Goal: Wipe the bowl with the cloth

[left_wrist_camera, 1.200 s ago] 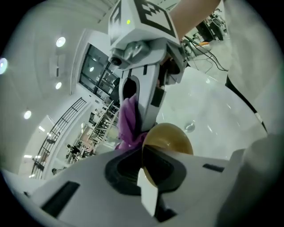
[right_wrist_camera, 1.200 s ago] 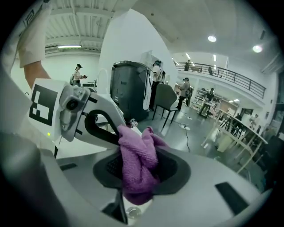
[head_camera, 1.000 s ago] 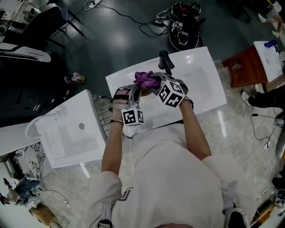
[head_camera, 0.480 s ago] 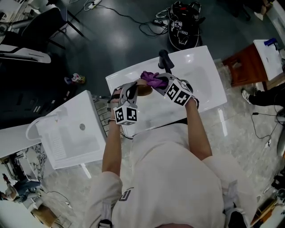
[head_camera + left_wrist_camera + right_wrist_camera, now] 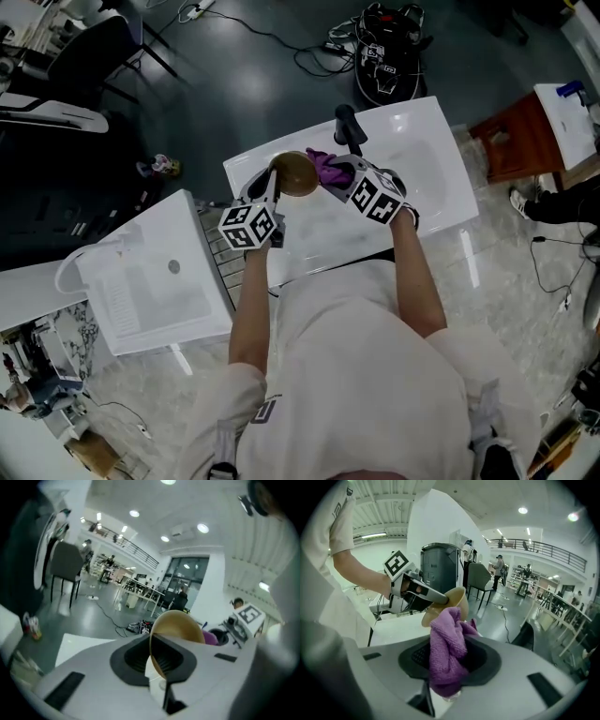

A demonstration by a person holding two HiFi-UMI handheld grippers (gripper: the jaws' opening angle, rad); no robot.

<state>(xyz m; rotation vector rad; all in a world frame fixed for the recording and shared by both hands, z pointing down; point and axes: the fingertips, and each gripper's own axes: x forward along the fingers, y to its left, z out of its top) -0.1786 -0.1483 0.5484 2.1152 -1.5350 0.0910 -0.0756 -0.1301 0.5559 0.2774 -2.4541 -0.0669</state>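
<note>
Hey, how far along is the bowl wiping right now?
Done: both pickups. The left gripper is shut on the bowl at its rim, and the right gripper is shut on the cloth. In hand: the cloth appears to press against the bowl's edge. Left: finishing the wipe; how clean the bowl is can't be told.

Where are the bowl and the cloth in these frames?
bowl [image 5: 294, 174]: head view, middle of its brown surface.
cloth [image 5: 447, 651]: right gripper view, on the purple fold bunched between the jaws.
</note>
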